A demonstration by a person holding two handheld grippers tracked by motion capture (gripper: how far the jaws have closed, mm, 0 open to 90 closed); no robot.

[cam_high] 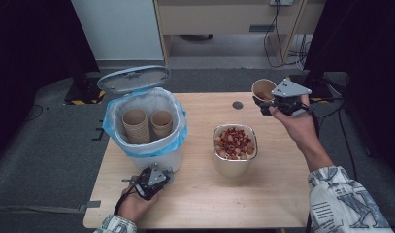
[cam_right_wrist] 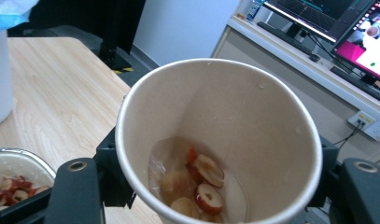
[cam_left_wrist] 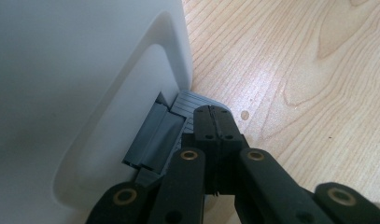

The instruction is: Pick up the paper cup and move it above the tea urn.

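From above, the right hand-held gripper [cam_high: 275, 99] grips a paper cup [cam_high: 263, 89] raised over the desk's [cam_high: 209, 194] far right corner. Left gripper view — the left hand-held gripper [cam_left_wrist: 215, 122], jaws shut empty, presses the bin's [cam_left_wrist: 61, 93] pedal [cam_left_wrist: 187, 105]. Right gripper view — fruit slices [cam_right_wrist: 201, 179] sit inside the cup.

The white bin [cam_high: 149, 145] fills the table's [cam_high: 200, 204] left rear, its raised lid [cam_high: 133, 79] blocking the way behind it. The metal bowl [cam_high: 235, 162] stands mid-table. Between bin and bowl runs a bare strip of wood; the front and right edges lie open.
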